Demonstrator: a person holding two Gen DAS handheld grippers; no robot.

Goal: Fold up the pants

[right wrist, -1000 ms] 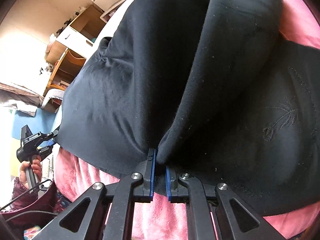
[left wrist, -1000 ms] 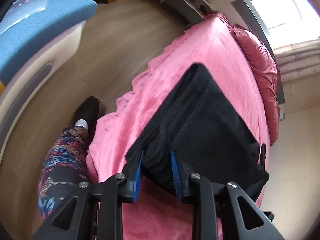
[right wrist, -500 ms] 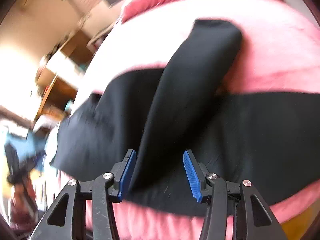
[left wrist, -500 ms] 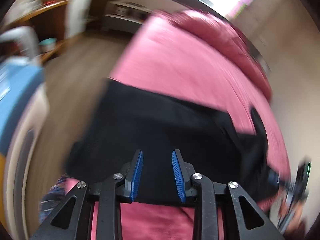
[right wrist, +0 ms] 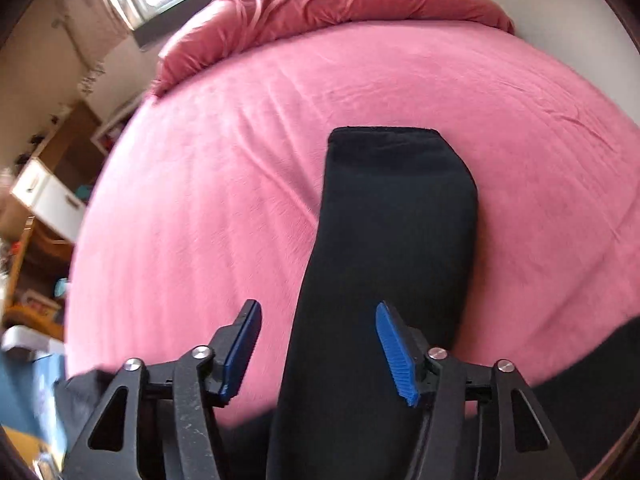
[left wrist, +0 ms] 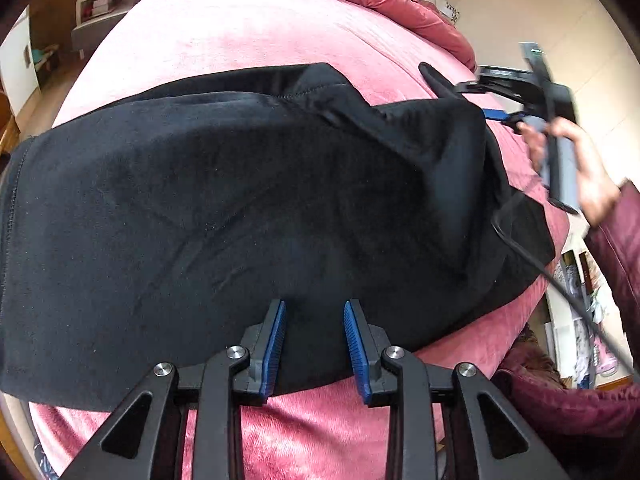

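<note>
Black pants (left wrist: pixel 240 208) lie spread across the pink bed (left wrist: pixel 248 28), filling most of the left wrist view. My left gripper (left wrist: pixel 314 320) is open and empty, hovering over the near edge of the pants. In the right wrist view one black pant leg (right wrist: pixel 384 240) runs away from me across the pink bed (right wrist: pixel 240 160), its cuff at the far end. My right gripper (right wrist: pixel 318 332) is wide open above that leg and holds nothing. The right gripper also shows in the left wrist view (left wrist: pixel 496 114), held in a hand at the pants' right end.
A bunched red duvet (right wrist: pixel 320 4) lies along the far side of the bed under a window. Wooden shelves and a white drawer unit (right wrist: pixel 44 196) stand left of the bed. A black cable (left wrist: pixel 560 280) trails from the right hand.
Both grippers let go of the pants and opened. The left swung round to face the pants broadside. The right pulled back and up, now looking along one leg.
</note>
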